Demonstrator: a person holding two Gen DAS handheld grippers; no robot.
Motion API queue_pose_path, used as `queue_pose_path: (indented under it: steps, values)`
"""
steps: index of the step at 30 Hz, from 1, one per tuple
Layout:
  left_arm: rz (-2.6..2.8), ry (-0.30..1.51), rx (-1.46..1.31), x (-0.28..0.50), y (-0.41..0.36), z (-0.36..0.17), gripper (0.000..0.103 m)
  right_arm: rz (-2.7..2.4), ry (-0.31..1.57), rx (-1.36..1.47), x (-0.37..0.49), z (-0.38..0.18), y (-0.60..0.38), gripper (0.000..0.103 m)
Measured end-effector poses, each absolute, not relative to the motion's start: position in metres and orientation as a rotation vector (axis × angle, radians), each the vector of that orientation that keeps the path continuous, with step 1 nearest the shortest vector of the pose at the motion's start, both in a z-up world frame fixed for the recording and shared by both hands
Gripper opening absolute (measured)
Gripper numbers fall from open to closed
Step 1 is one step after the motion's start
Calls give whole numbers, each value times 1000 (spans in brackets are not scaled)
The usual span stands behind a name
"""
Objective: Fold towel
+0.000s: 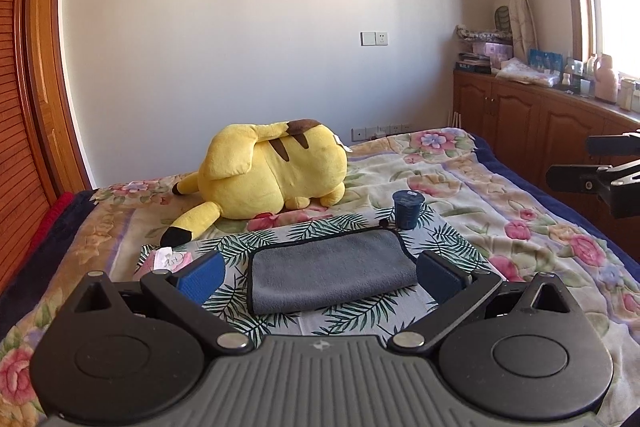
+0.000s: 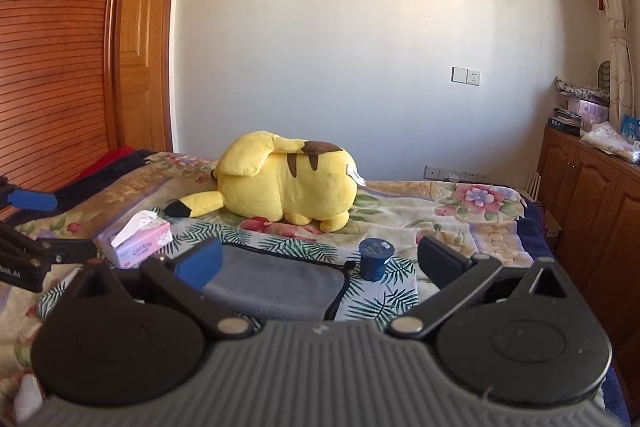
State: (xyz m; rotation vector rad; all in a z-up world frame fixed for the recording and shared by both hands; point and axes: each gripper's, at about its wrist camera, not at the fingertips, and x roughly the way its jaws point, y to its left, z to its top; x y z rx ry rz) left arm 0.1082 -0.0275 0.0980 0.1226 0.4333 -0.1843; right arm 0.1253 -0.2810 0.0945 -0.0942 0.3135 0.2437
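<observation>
Towel: I find the grey microfibre towel with black edging lying on the palm-leaf printed cloth, already doubled into a rectangle; folding appears well advanced.
Left gripper: tongs spread apart, empty, poised above and straddling the towel at 12 o'clock, I judge for a further fold.
Right gripper: tongs apart, empty, towel's right edge at 11 o'clock.
Obstacles: dark blue plastic cup near the towel's far right corner; pink tissue box at 10 o'clock.

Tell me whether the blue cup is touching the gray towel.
Apart. In the left wrist view, leaf-print cloth shows between the blue cup and the gray towel.
</observation>
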Motion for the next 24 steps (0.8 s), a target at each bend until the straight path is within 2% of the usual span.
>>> queue_pose_path:
  steps: [24]
  values:
    - [-143, 491, 93, 65, -9, 30, 87, 240, 374, -85, 74, 39, -251, 103]
